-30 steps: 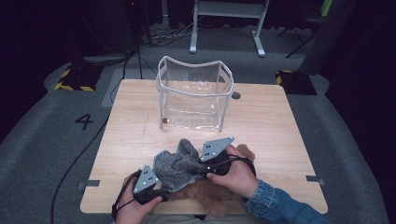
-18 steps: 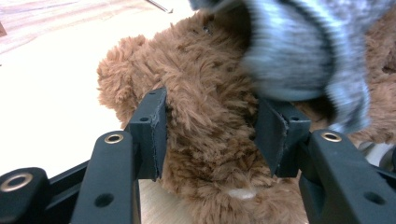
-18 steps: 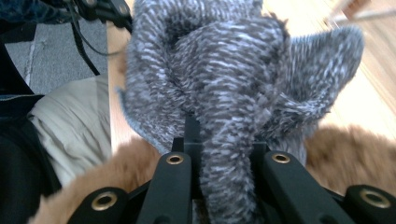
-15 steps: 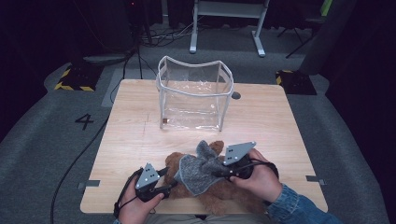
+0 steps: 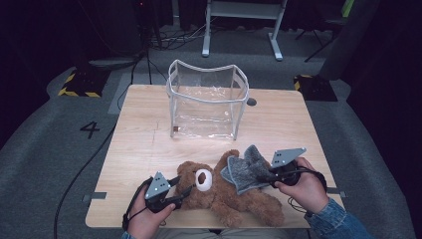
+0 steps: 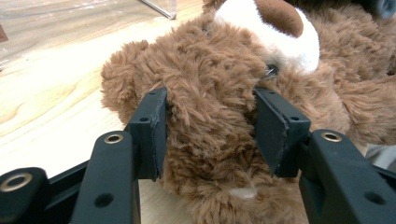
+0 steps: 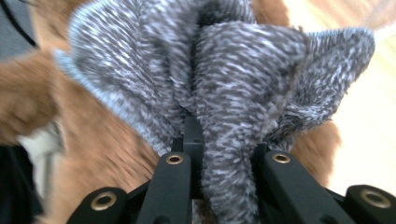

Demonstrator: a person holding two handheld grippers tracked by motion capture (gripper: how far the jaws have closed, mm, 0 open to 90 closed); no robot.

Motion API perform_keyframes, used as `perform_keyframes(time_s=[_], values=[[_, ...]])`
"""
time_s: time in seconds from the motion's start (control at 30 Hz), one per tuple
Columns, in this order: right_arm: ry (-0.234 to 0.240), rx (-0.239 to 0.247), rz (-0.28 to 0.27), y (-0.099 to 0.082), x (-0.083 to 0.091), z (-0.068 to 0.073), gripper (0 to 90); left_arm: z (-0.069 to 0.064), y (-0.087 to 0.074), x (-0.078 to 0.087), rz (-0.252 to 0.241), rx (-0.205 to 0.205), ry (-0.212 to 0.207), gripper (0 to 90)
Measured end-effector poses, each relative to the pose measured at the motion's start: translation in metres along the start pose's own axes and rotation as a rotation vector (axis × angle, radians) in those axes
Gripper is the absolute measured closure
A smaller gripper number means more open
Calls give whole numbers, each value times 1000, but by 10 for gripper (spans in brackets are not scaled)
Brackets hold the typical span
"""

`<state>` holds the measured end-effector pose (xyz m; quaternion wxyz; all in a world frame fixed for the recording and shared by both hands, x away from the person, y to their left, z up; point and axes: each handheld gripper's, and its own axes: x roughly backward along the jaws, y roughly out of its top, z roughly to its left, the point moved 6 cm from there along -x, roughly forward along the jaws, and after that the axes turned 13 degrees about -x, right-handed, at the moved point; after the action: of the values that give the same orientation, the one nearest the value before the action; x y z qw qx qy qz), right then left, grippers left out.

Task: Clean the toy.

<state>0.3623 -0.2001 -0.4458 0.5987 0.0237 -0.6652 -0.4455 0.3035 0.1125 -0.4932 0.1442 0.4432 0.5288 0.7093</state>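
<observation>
I am pinching the brown teddy bear's head with the left tongs, which have just been closing, while the right tongs are clamping the grey cloth over the bear on the table.

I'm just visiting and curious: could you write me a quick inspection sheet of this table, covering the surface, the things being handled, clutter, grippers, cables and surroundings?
Surface: pale wooden table, bare around the items.
Job's things: brown teddy bear lying near the front edge; grey cloth bunched over its body; clear bag standing open behind.
Clutter: nothing seen.
Grippers: left gripper has just been closing, and its pads press the bear's head; right gripper is shut on the grey cloth.
Cables: a black cable trails off the table's left side over the floor.
Surroundings: grey carpet marked with a 4, a white frame beyond, dark room.
</observation>
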Motion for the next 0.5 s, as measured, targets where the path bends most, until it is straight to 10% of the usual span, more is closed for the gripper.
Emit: perform_keyframes(time_s=[0.5], values=[[-161,-121,88,-46,10,-58,784,1,0,0,-5,1,3,482]])
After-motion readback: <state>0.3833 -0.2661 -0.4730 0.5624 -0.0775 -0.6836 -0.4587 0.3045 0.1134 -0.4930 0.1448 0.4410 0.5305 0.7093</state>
